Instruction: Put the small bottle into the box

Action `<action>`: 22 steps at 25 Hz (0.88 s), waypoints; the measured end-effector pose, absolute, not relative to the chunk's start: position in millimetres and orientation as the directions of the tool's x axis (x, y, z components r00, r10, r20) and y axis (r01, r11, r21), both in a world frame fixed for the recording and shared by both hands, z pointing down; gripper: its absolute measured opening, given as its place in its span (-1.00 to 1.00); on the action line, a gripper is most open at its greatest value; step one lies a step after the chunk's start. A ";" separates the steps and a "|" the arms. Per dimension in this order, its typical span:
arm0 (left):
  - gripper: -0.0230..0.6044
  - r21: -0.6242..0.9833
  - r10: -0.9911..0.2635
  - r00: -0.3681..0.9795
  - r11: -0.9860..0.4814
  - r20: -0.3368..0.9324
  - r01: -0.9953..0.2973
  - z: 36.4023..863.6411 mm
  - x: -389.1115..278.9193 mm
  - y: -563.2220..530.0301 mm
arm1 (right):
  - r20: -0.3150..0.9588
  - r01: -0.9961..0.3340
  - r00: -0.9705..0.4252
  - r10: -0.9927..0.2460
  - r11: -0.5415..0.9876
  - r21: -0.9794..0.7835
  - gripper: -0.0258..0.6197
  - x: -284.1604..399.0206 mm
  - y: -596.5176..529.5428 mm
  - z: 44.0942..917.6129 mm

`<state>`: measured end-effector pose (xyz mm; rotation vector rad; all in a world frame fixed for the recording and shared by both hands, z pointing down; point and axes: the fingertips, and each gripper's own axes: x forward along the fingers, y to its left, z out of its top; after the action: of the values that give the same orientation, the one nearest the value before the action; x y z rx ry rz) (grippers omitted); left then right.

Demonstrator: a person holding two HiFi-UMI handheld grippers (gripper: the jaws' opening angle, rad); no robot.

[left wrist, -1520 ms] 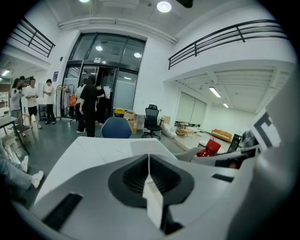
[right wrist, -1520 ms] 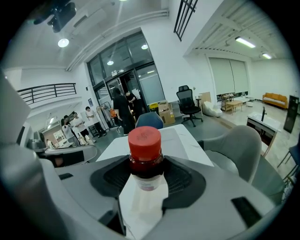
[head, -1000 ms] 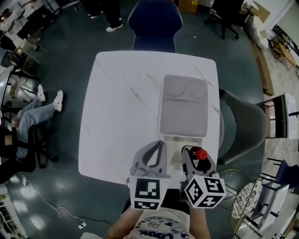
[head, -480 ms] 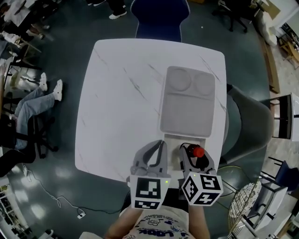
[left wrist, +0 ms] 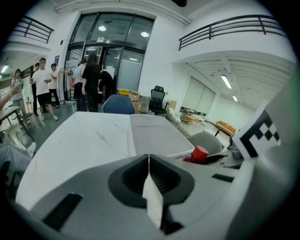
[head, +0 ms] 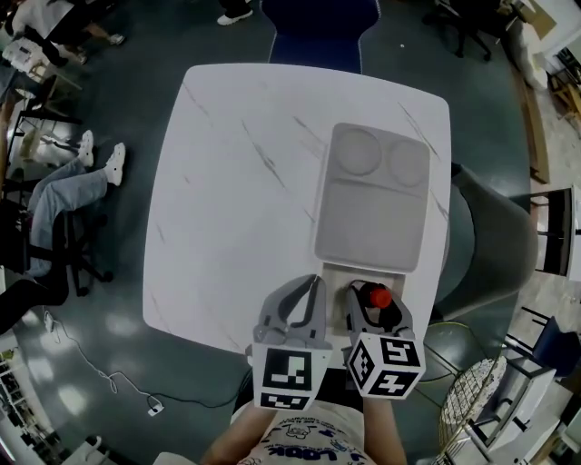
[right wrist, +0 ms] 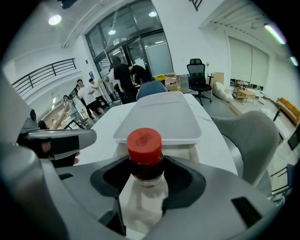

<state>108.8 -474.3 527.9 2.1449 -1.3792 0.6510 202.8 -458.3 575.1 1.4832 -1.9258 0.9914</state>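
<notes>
The small bottle (head: 379, 297), red-capped with dark liquid, stands upright between the jaws of my right gripper (head: 374, 306), which is shut on it near the table's front edge. In the right gripper view the bottle (right wrist: 145, 154) fills the middle, with the box's open pale compartment (right wrist: 190, 152) just beyond it. The box (head: 363, 272) lies under a long grey lid (head: 368, 222) with two round dents. My left gripper (head: 307, 289) sits just left of the right one, shut with nothing in it (left wrist: 149, 161). The bottle's cap (left wrist: 200, 153) shows at its right.
The white marble table (head: 236, 200) stretches left and ahead of the grippers. A blue chair (head: 318, 23) stands at the far side and a grey chair (head: 481, 245) at the right. People stand by the glass doors (left wrist: 89, 79) far behind.
Both grippers keep nearly the same places at the front edge. The bottle's cap has edged slightly left. The head view has shifted, so the table sits a little higher in it.
</notes>
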 end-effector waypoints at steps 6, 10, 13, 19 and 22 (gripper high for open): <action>-0.86 0.163 -0.683 0.373 -0.353 0.628 -0.921 529.8 108.1 -475.2 | 0.776 -0.962 -0.272 -0.568 0.146 -0.230 -0.21 201.2 -456.8 581.2; -0.86 0.166 -0.681 0.375 -0.354 0.629 -0.920 532.0 106.3 -475.2 | 0.794 -0.966 -0.258 -0.551 0.158 -0.204 -0.21 199.4 -455.0 586.0; -0.86 0.167 -0.681 0.375 -0.353 0.629 -0.921 531.7 105.2 -474.6 | 0.783 -0.966 -0.257 -0.566 0.167 -0.196 -0.21 197.7 -456.7 580.8; -0.86 0.164 -0.686 0.378 -0.358 0.622 -0.919 528.8 104.5 -472.9 | 0.760 -0.966 -0.259 -0.596 0.168 -0.197 -0.21 193.5 -459.3 569.6; -0.86 0.160 -0.695 0.378 -0.360 0.612 -0.919 524.2 103.2 -473.5 | 0.750 -0.968 -0.251 -0.612 0.155 -0.198 -0.21 196.3 -458.3 563.9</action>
<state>103.2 -473.5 524.2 2.1611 -1.3881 0.6199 196.3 -458.3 563.9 1.4974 -1.9321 0.9229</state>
